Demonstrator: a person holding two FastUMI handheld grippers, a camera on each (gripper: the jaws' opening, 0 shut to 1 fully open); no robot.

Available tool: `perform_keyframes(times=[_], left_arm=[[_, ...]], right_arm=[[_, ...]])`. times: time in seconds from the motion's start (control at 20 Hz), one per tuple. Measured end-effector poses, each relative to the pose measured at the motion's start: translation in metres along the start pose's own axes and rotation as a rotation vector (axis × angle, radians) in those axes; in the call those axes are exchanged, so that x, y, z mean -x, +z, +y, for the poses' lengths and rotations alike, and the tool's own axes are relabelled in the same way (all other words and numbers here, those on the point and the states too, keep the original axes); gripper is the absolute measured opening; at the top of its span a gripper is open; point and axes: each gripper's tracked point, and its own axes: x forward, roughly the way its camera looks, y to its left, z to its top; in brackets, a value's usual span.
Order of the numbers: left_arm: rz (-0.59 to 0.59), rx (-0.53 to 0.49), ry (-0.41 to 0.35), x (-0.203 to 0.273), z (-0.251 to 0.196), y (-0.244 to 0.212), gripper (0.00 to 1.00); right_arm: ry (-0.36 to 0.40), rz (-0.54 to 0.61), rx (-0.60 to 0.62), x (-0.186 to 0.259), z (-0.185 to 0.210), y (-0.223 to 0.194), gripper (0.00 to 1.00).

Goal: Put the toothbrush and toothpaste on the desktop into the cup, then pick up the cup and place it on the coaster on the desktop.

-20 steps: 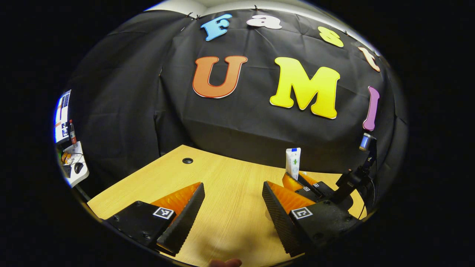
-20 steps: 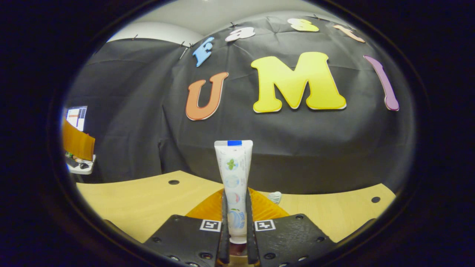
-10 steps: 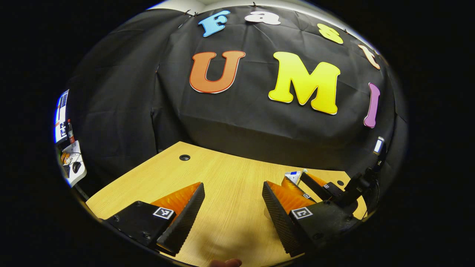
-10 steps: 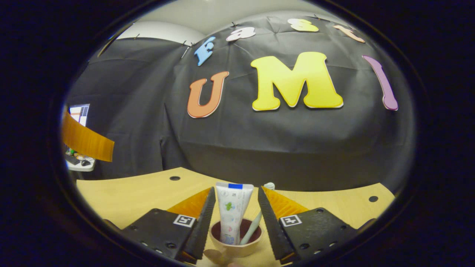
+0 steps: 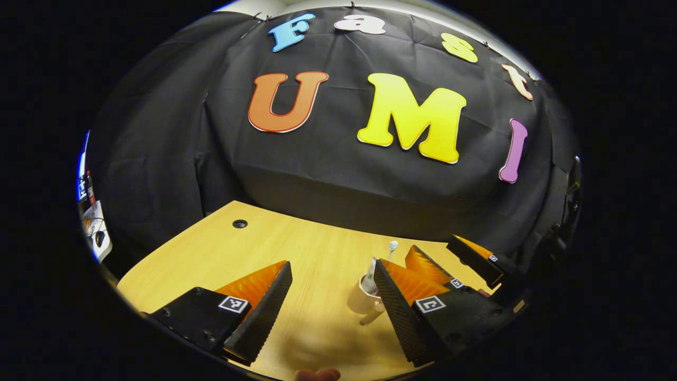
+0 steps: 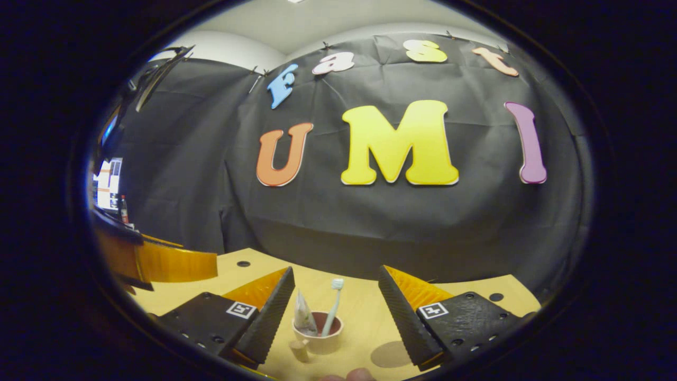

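A beige cup (image 6: 319, 338) with a dark red inside stands on the wooden table (image 6: 359, 317). In it lean a white toothpaste tube (image 6: 304, 317) and a pale toothbrush (image 6: 334, 304), head up. My right gripper (image 6: 336, 280) is open, just behind and above the cup, touching nothing. A round brown coaster (image 6: 389, 354) lies to the right of the cup. In the left gripper view the cup (image 5: 362, 299) sits beside my open left gripper (image 5: 332, 272), partly hidden by its right finger. Beyond that stands the right gripper (image 5: 432, 244), jaws apart.
The table has cable holes (image 5: 239, 224) (image 6: 496, 297) near its far edge, against the black cloth wall. One of my left gripper's fingers (image 6: 174, 263) reaches in from the left of the right gripper view. An office desk (image 5: 95, 235) shows far left.
My right gripper, shut on the upright toothpaste tube a second ago, opened and dropped it into the cup, then drew back. The left gripper view has swung so that the cup shows.
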Motion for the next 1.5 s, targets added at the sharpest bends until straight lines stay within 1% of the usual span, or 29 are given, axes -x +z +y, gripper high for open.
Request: perform_keyframes(times=[0.05,0.1,0.25,0.35,0.45,0.5,0.55,0.65,0.75,0.85,0.95,1.2,1.5], left_arm=[[0.019,-0.003,-0.031,0.000,-0.009,-0.002,0.98],[0.049,-0.011,-0.062,-0.001,-0.018,-0.005,0.99],[0.172,-0.051,-0.116,-0.006,-0.033,-0.022,0.98],[0.261,-0.040,-0.148,-0.010,-0.044,-0.034,0.99],[0.365,0.011,-0.184,-0.012,-0.056,-0.046,0.98],[0.422,0.027,-0.186,-0.014,-0.059,-0.054,0.99],[0.484,0.036,-0.178,-0.018,-0.059,-0.061,0.99],[0.600,0.035,-0.161,-0.026,-0.059,-0.075,0.99],[0.682,0.029,-0.153,-0.035,-0.061,-0.087,0.99],[0.757,0.010,-0.141,-0.045,-0.065,-0.099,0.99],[0.824,-0.019,-0.132,-0.053,-0.068,-0.110,0.99],[0.934,-0.047,-0.121,-0.065,-0.078,-0.127,1.00],[1.004,-0.057,-0.102,-0.070,-0.086,-0.134,0.99]], right_arm=[[-0.024,0.017,-0.005,0.011,-0.011,0.005,0.97],[-0.044,0.033,-0.009,0.024,-0.020,0.011,0.95],[-0.104,0.060,0.004,0.059,-0.050,0.030,0.95],[-0.140,0.066,0.022,0.081,-0.069,0.044,0.95],[-0.169,0.091,0.013,0.099,-0.085,0.052,0.95],[-0.162,0.110,-0.010,0.108,-0.088,0.054,0.97],[-0.154,0.125,-0.021,0.117,-0.090,0.057,0.95],[-0.159,0.138,-0.006,0.132,-0.098,0.066,0.95],[-0.170,0.134,0.022,0.142,-0.105,0.073,0.95],[-0.172,0.136,0.017,0.149,-0.108,0.076,0.95],[-0.171,0.159,0.003,0.153,-0.111,0.068,0.95],[-0.180,0.198,-0.014,0.157,-0.121,0.056,0.95],[-0.198,0.234,-0.021,0.159,-0.137,0.044,0.95]])
